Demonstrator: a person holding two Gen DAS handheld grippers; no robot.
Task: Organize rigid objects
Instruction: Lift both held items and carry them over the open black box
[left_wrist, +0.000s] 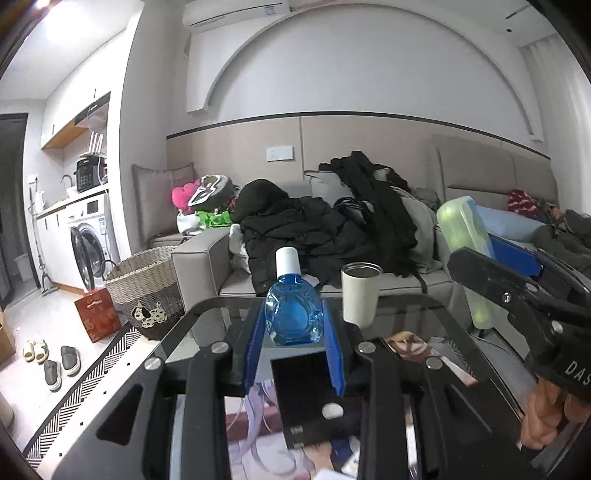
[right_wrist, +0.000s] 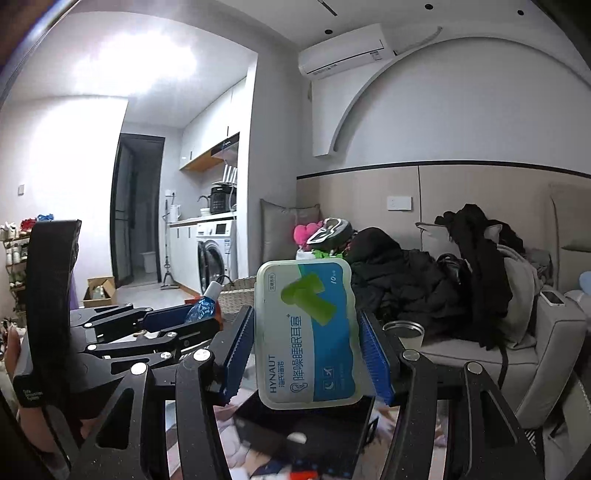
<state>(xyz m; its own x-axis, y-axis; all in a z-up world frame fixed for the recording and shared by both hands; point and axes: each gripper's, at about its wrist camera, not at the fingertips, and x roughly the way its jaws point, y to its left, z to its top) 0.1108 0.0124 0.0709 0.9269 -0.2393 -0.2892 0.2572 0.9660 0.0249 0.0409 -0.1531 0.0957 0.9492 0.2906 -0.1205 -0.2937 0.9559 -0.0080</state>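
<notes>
My left gripper (left_wrist: 294, 325) is shut on a small blue bottle (left_wrist: 293, 314) with a white cap, held upright above a glass table (left_wrist: 207, 314). It also shows in the right wrist view (right_wrist: 202, 308), at the left, between the left gripper's blue pads. My right gripper (right_wrist: 308, 332) is shut on a translucent earplug box (right_wrist: 308, 332) with a blue and green label, held up on edge. In the left wrist view the box (left_wrist: 463, 240) is at the right, in the right gripper's fingers (left_wrist: 513, 254). A black box (left_wrist: 303, 387) lies on the table below both grippers.
A white metal cup (left_wrist: 360, 295) stands on the table's far side. Picture cards (left_wrist: 410, 345) lie on the glass. Behind is a grey sofa (left_wrist: 199, 258) piled with dark clothes (left_wrist: 295, 221). A wicker basket (left_wrist: 147, 288), a red box (left_wrist: 98, 314) and slippers (left_wrist: 55, 362) are on the floor at left.
</notes>
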